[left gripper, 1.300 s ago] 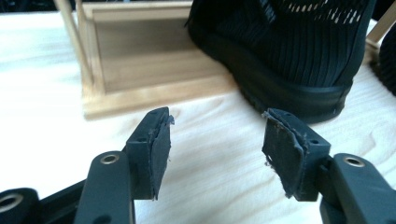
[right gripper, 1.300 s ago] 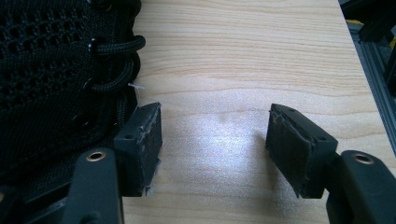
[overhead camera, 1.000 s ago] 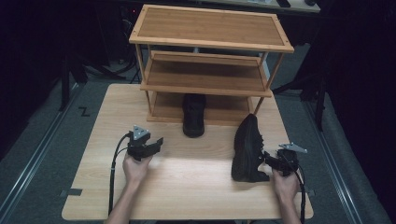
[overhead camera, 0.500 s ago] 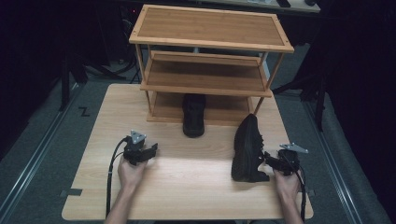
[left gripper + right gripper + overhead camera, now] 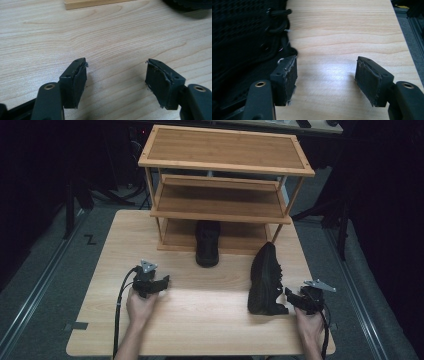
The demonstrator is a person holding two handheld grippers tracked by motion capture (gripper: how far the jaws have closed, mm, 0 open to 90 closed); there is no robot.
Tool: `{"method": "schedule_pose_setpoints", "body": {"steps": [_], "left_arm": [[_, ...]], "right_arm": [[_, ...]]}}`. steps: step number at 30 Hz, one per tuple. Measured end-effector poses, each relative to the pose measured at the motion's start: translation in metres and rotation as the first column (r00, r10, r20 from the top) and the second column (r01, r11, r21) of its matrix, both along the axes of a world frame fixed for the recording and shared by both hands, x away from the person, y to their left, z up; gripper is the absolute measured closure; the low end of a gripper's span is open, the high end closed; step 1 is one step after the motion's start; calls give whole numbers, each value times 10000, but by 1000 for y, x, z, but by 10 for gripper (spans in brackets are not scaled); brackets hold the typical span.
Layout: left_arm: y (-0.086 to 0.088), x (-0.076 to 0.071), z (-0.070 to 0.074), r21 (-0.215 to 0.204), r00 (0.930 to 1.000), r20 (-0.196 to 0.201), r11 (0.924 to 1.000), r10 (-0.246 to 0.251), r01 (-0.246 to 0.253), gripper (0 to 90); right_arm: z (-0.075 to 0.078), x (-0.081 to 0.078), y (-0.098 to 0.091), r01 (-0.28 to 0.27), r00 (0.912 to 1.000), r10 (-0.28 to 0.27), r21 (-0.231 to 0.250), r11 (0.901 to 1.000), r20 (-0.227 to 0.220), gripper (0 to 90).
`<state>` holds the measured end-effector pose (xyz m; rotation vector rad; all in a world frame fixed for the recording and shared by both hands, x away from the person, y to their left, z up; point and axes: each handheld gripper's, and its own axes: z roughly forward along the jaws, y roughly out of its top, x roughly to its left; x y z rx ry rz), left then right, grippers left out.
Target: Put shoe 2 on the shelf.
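One black shoe [image 5: 265, 279] lies on its side on the right half of the wooden table [image 5: 200, 320]. A second black shoe [image 5: 207, 242] stands with its heel on the bottom tier of the wooden shoe rack [image 5: 225, 167] and its toe out on the table. My right gripper [image 5: 290, 297] sits at the heel end of the tipped shoe, open; in the right gripper view [image 5: 327, 67] its left jaw rests beside the laces [image 5: 274, 27] with bare wood between the pads. My left gripper [image 5: 161, 282] stands open over bare table [image 5: 116, 72]; its jaws have just been opening, with nothing between them.
The three-tier rack takes up the back of the table; its base edge [image 5: 92, 3] lies ahead of my left gripper. Dark floor and rails border the table on both sides, and the right table edge [image 5: 404, 30] is close to my right gripper.
The left gripper has drawn slightly back toward the near edge. The right gripper and both shoes have kept still.
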<state>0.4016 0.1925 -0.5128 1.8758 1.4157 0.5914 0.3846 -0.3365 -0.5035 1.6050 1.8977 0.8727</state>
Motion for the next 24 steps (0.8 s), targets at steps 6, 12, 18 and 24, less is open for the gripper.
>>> {"method": "schedule_pose_setpoints", "body": {"steps": [6, 12, 18, 24], "left_arm": [[3, 0, 0, -269, 10000, -20, 9996, -1, 0, 333], [6, 0, 0, -678, 10000, -46, 9977, 8, -11, 334], [6, 0, 0, -643, 10000, -46, 9979, 6, -9, 333], [6, 1, 0, -675, 10000, -46, 9977, 10, -13, 333]], "right_arm": [[0, -7, 5, -240, 9997, 239, 112, 9996, 64, 336], [1, -2, 14, -572, 9983, 570, 100, 9983, 156, 322], [1, 4, 23, -768, 9970, 768, 119, 9970, 50, 320], [3, 7, 28, -933, 9956, 933, 140, 9955, -12, 323]]}}
